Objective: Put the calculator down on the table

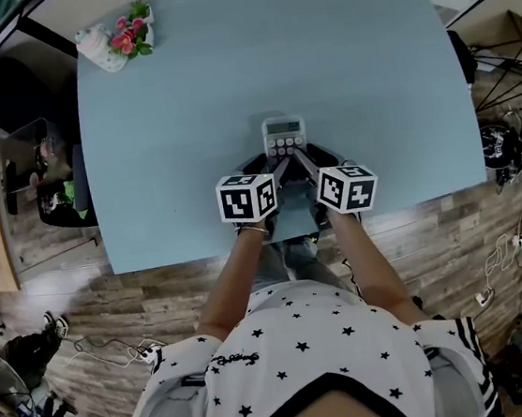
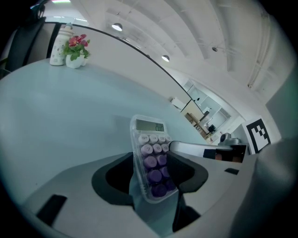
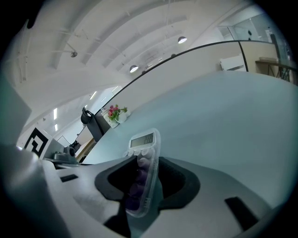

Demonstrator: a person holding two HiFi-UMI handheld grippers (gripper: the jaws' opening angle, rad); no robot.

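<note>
On the table [image 1: 184, 118] | calculator [image 1: 285, 138] lengthwise away from person | display end far

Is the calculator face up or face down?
Face up. The calculator shows its screen and round keys toward the camera in the head view.

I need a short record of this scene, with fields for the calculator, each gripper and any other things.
calculator: appears to lie flat on the table, display end away from the person
left gripper: fingers apart, calculator's near end between them
right gripper: fingers apart, same near end between them
other: flower pot at the table's far left corner
</note>
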